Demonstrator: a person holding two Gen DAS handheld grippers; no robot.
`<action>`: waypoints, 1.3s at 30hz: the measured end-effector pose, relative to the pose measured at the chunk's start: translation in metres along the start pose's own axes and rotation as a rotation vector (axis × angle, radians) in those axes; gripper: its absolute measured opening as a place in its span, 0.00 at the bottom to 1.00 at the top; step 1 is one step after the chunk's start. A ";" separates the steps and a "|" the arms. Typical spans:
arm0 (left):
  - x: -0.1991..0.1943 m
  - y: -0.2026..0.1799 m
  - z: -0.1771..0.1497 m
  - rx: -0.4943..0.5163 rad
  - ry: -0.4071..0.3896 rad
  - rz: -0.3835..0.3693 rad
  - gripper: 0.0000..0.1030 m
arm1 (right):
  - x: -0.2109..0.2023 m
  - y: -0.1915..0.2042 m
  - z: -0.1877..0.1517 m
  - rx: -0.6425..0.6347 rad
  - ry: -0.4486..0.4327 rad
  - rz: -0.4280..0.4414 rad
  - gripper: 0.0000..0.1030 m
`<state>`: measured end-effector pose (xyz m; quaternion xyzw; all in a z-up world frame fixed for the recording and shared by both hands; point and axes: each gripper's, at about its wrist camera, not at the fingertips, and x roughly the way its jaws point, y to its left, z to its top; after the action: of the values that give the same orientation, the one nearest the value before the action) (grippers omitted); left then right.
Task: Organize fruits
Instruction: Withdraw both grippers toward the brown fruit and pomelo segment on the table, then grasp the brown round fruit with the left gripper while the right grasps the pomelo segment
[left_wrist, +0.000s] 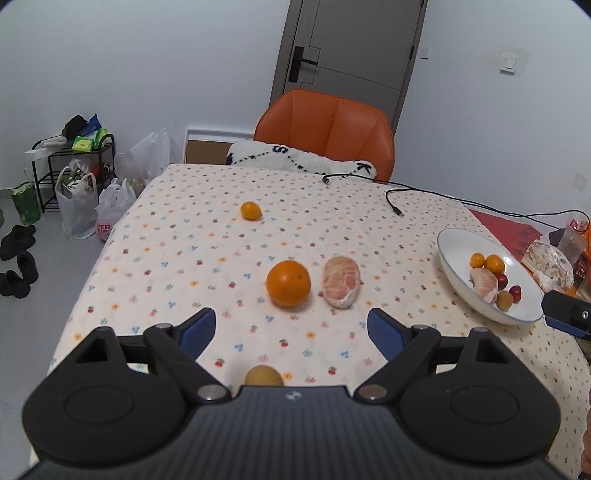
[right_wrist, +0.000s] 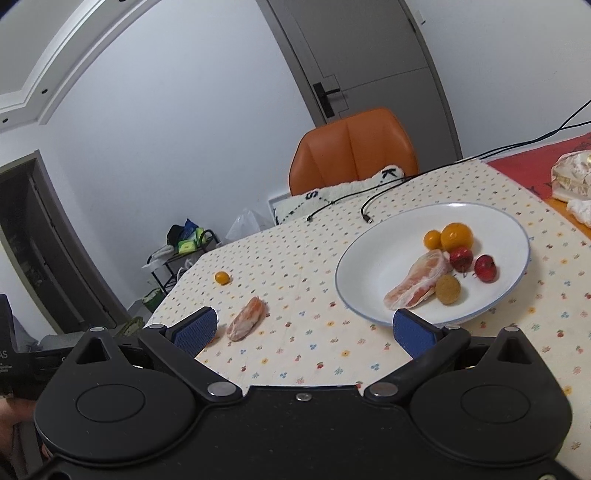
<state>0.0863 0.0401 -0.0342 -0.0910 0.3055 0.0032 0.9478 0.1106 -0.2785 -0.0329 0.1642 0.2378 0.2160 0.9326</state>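
While my left tool (left_wrist: 291, 328) hangs wide and empty over the worktop (left_wrist: 177, 266), a large orange (left_wrist: 288, 283) and a peeled pomelo piece (left_wrist: 341, 281) sit side by side just beyond its fingertips at mid-frame, with a small orange (left_wrist: 251, 211) farther up and a brownish fruit (left_wrist: 264, 376) partly hidden at its base. My right tool (right_wrist: 304, 328) is equally wide and empty, its right finger (right_wrist: 408, 332) at the near rim of the white plate (right_wrist: 369, 258) holding assorted fruit right of centre.
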 end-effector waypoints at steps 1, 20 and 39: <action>0.000 0.001 -0.002 0.002 0.002 0.000 0.83 | 0.002 0.003 -0.001 -0.004 0.005 0.003 1.00; 0.021 0.027 -0.028 -0.046 0.089 -0.040 0.24 | 0.055 0.047 -0.013 -0.080 0.115 0.063 1.00; 0.020 0.067 -0.008 -0.135 0.014 -0.028 0.24 | 0.106 0.072 -0.006 -0.102 0.165 0.037 0.73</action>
<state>0.0942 0.1035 -0.0635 -0.1589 0.3098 0.0100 0.9374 0.1679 -0.1650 -0.0481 0.1028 0.2992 0.2578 0.9129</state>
